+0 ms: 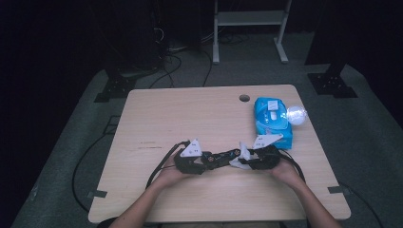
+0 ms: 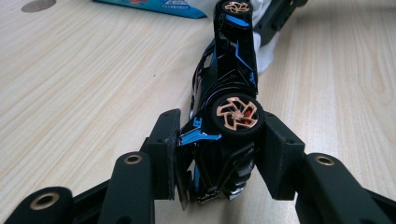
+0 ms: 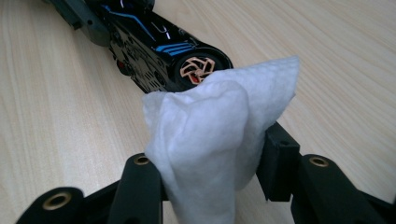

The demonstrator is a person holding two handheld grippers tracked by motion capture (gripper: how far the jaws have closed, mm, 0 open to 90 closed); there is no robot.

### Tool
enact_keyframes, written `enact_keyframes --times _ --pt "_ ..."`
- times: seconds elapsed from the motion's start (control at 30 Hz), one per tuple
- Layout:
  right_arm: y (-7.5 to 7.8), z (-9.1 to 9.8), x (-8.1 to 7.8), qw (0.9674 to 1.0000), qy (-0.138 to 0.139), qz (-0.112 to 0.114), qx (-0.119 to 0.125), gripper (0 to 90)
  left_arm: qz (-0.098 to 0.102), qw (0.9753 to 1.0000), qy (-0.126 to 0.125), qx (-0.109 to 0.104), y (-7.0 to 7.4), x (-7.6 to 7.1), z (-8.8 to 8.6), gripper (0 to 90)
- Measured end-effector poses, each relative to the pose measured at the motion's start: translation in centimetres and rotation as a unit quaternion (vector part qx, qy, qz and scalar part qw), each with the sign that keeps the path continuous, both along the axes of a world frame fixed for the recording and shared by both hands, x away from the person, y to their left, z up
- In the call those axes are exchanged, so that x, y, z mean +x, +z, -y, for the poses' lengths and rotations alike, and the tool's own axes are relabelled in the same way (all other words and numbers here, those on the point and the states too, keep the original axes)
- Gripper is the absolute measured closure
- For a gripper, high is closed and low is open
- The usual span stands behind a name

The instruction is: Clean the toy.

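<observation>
A black toy car with blue stripes and copper wheels lies between my two grippers near the table's front middle. In the left gripper view the car is tipped on its side and stretches away from me. My left gripper is shut on its near end, with a pad against each side. My right gripper is shut on a folded white wipe. The wipe stands up right at the car's other end, beside a wheel. In the high view the left gripper and the right gripper point at each other.
A blue pack of wipes lies at the table's right, with a clear shiny ball beside it. A cable hole sits near the far edge of the wooden table. Both grippers' cables trail towards the front edge.
</observation>
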State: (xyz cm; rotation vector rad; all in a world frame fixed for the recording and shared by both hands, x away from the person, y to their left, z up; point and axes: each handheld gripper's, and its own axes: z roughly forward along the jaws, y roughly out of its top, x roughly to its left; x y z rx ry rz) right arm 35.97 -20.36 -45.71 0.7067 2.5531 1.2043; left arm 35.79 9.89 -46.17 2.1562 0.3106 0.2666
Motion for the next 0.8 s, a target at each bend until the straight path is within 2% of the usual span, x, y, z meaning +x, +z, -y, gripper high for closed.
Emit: enact_keyframes --times 0.2,0.3,0.37,0.5,0.57,0.6,0.7,0.8 --pt "1.1 1.6 -1.1 0.9994 -0.033 -0.011 0.008 71.9 0.004 1.0 0.003 0.001 0.0 -0.1 0.1 57.1" --pt "2.3 2.1 -1.8 0.9986 -0.042 -0.004 0.033 76.3 0.009 1.0 0.005 -0.001 0.0 0.0 0.2 57.8" --pt "3.1 1.7 -2.0 0.9979 -0.045 0.004 0.047 77.9 0.011 0.9999 0.004 -0.002 -0.1 0.0 0.2 57.8" --pt "4.2 -0.6 -1.8 0.9967 -0.04 0.019 0.069 78.7 0.011 0.9999 0.003 -0.002 -0.1 0.0 0.2 57.7" --pt "4.4 -2.2 -1.6 0.9965 -0.03 0.018 0.076 78.8 0.009 0.9999 0.003 -0.006 -0.1 0.0 0.2 57.7" --pt "4.3 -3.0 -1.4 0.9965 -0.023 0.022 0.077 79.0 0.008 0.9999 0.003 -0.007 -0.1 0.0 0.2 57.7" --pt "4.0 -5.5 -1.1 0.9961 -0.007 0.015 0.086 79.1 0.006 0.9999 0.004 -0.01 -0.2 0.0 0.2 57.7" --pt "3.5 -7.7 -0.9 0.9963 0.007 0.014 0.084 79.2 0.005 0.9999 0.004 -0.008 -0.2 0.0 0.2 57.7"
